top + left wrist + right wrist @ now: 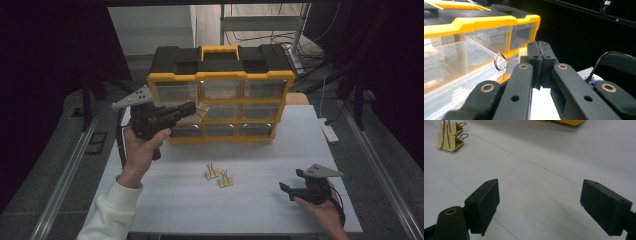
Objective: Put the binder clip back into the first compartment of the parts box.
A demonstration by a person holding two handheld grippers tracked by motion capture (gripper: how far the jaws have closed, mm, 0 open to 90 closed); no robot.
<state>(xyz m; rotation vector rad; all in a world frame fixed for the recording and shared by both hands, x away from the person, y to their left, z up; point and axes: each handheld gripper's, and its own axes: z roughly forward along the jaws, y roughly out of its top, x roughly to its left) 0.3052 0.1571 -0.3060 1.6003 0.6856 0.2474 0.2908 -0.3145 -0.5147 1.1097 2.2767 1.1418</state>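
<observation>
Yellow binder clip [522, 53] sat pinched between the shut pads of the left gripper [192, 107], raised off the table in front of the organiser [220, 95]. In the left gripper view its pale body peeked out just left of the jaw tips, and one wire handle [500, 62] looped out sideways toward the clear drawers [486, 42]. The clip's long axis ran across the jaws, roughly level, with the wire loop pointing at the drawer fronts. In the high view the clip lay at the middle row of drawers, left column, close to the drawer face; whether it touched the drawer could not be told.

Left gripper: held in the left hand [142, 150], pointing rightward and slightly away, level with the organiser's middle row. Jaws fully together on the clip.

Organiser: yellow frame, black top with yellow carry handle [220, 50], three rows of clear drawers, standing upright at the far side of the table [300, 145].

Two more clips [218, 176]: yellow, lying just beside each other on the table near its centre, well apart from both grippers. In the right gripper view they lay at upper left [449, 135], wire handles folded over and pointing right.

Right gripper [292, 186]: held in the right hand [325, 212] low over the near right part of the table, pointing left. Jaws wide apart, nothing between them but bare table.
</observation>
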